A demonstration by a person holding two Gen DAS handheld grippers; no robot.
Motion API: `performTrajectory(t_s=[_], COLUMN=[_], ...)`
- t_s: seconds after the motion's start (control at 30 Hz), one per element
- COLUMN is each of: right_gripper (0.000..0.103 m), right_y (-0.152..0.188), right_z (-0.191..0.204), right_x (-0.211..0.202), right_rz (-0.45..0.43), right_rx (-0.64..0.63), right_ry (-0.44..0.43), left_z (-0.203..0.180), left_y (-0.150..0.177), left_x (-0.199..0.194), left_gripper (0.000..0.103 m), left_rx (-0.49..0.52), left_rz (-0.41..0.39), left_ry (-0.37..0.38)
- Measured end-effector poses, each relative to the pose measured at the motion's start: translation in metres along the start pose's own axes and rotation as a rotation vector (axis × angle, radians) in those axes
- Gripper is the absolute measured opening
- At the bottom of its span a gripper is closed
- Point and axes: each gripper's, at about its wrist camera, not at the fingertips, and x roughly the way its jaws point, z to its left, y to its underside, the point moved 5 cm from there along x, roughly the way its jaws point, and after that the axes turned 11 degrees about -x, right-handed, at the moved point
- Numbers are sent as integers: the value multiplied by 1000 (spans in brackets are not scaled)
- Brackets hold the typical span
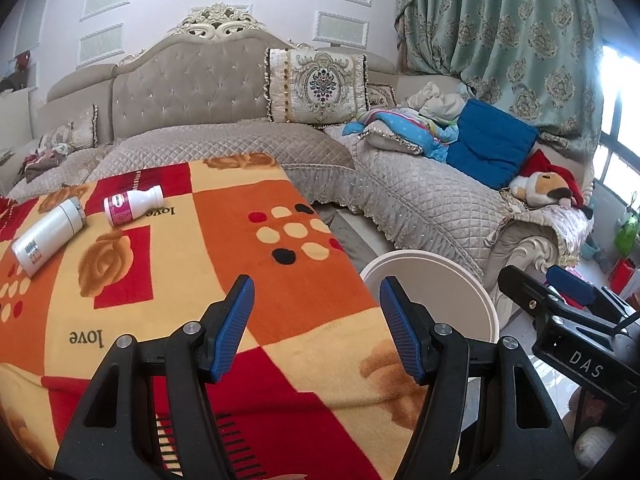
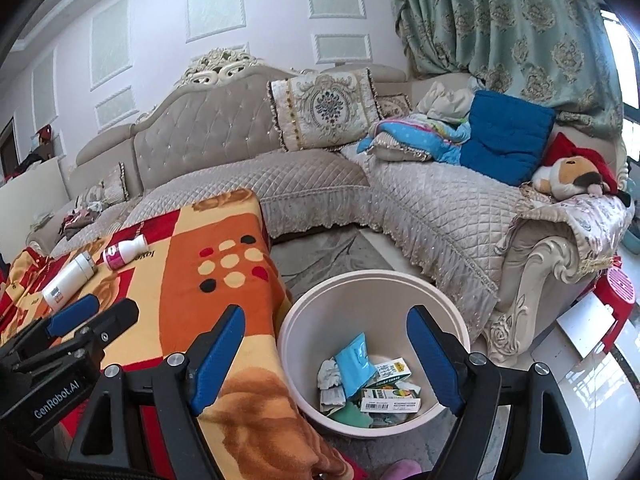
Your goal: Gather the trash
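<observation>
A white bin (image 2: 448,304) stands on the floor beside the blanket-covered table (image 2: 188,280). It holds a blue packet (image 2: 354,362), small cartons (image 2: 390,398) and crumpled paper (image 2: 330,374). Its rim shows in the left wrist view (image 1: 432,266). A small white bottle with a pink label (image 1: 132,204) and a white flask (image 1: 48,236) lie on the table's far left; both also show in the right wrist view, the bottle (image 2: 124,254) and the flask (image 2: 68,280). My left gripper (image 1: 316,324) is open and empty over the table edge. My right gripper (image 2: 326,360) is open and empty above the bin.
A beige quilted corner sofa (image 2: 420,200) runs behind the table and bin, with cushions, folded blankets (image 2: 420,132) and a plush toy (image 2: 568,178). A red stool (image 2: 618,294) stands at the right. A green curtain hangs behind.
</observation>
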Motion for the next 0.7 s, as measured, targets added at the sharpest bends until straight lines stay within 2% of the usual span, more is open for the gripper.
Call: performTrajectory(t_s=[0.7], right_gripper=[83], right_y=[-2], right_z=[0], right_x=[-2], right_rz=[-18], right_rx=[-8], right_ry=[23], left_z=[-2], left_y=[0], left_x=[0], left_gripper=[64], left_rx=[10], left_rz=[-23], left_ry=[-8])
